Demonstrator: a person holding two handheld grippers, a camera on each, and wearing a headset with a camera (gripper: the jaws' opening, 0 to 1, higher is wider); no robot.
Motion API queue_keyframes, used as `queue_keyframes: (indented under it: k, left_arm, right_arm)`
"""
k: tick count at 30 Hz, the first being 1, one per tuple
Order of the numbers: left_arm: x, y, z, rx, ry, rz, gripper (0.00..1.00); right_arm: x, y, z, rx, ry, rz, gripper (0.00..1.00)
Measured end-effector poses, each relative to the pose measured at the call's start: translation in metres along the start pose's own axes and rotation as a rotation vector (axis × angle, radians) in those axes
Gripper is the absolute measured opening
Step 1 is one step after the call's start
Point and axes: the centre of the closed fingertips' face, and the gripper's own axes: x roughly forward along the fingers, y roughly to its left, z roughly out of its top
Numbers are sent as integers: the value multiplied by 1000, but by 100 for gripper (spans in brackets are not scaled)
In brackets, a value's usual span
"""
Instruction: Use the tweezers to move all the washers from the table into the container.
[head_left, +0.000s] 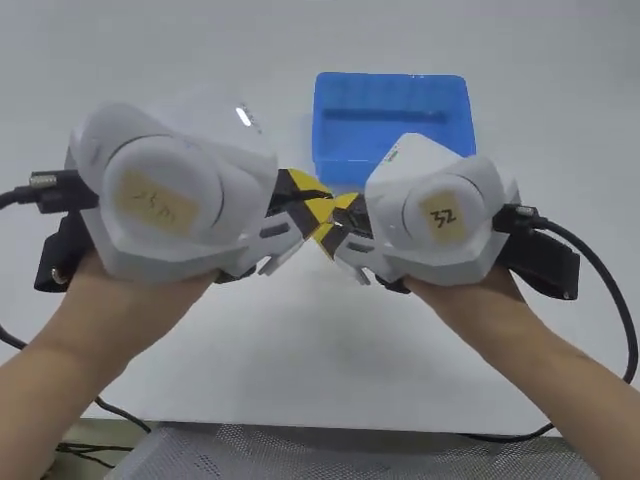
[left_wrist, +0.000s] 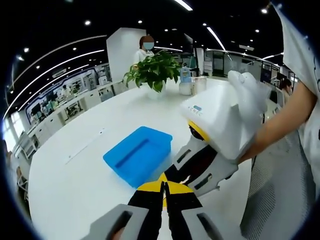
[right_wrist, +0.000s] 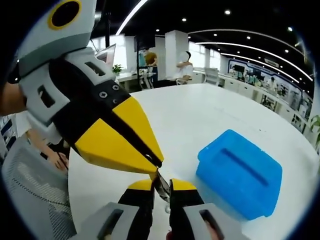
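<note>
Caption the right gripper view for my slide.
Right gripper holds the metal tweezers, left gripper, jaws shut, at their top, beside the blue container.

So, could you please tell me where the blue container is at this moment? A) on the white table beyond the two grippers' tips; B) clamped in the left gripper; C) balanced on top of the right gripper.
A: the blue container rests on the white table past the point where the left gripper and right gripper meet tip to tip; the right gripper pinches only thin tweezers.
</note>
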Motion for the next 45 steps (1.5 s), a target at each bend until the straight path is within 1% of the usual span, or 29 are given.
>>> queue_keyframes:
  k: [1,2,8,10,12,13,14,16,17,18,20,21,24,25,26,27,30,31,32,34,37,38,39,42,45]
  left_arm:
    - [0,0,0,-1,1,1,0]
    - [0,1,1,-1,2,2,0]
    - [-1,0,1,7,8,9,0]
    - [-2,0,2,16,3,12,0]
    - [-2,0,-1,17,10,13,0]
    - [-1,0,-2,15,8,9,0]
    - [-2,1,-2,4,3,16,0]
    - [-2,1,-2,-12,-2,8,0]
    - [-2,1,-3,-13,-2,7,0]
    - [-3,0,-4,0,13,4,0]
    - [-4,-1,-4,36,31,10,0]
    - [-3,-3,-4,43,31,8,0]
    - [-3,-2,-4,39,16,12,0]
    - [-2,-2,-6,25,25,9,0]
    - [-3,-2,-7,29,35,9,0]
    - [-4,0,-6,48,40,20,0]
    - [-3,-3,-6,58,41,15,0]
    - [-3,-3,-7,62,40,15,0]
    - [-4,-2,-6,62,37,20,0]
    - [-5,-1,-6,46,42,19,0]
    - [-5,-1,-5,52,40,24,0]
    - [-5,-2,-7,52,47,20,0]
    - [-4,-1,-7,53,45,22,0]
    - [-4,-1,-9,49,54,17,0]
    - [-4,0,-8,63,54,8,0]
  right_arm:
    - [0,0,1,20,0,5,8]
    - [0,0,1,24,1,6,8]
    - [-1,3,2,17,-1,5,7]
    - [-1,3,4,8,-8,0,7]
    - [1,4,2,8,2,6,7]
    - [2,4,1,12,-3,6,7]
    - [2,4,2,14,-5,7,7]
    - [2,5,1,18,2,11,7]
    - [2,5,1,9,5,13,7]
    - [2,6,2,6,6,14,8]
    - [2,7,2,3,7,15,8]
    - [2,8,2,2,8,18,8]
    - [2,7,1,-5,9,12,7]
    - [2,7,1,-4,9,13,7]
    - [2,8,2,9,11,20,8]
    - [1,9,2,8,12,19,8]
    - [2,10,2,-5,15,20,7]
    - [2,10,1,-5,17,21,7]
    - [3,9,3,-9,8,19,7]
    - [3,9,4,6,16,25,8]
    - [3,9,5,-11,13,23,7]
    - [4,10,4,-12,20,27,7]
    - [4,9,4,-15,12,28,7]
    - [3,10,4,-13,20,45,8]
    - [4,9,4,-60,28,62,8]
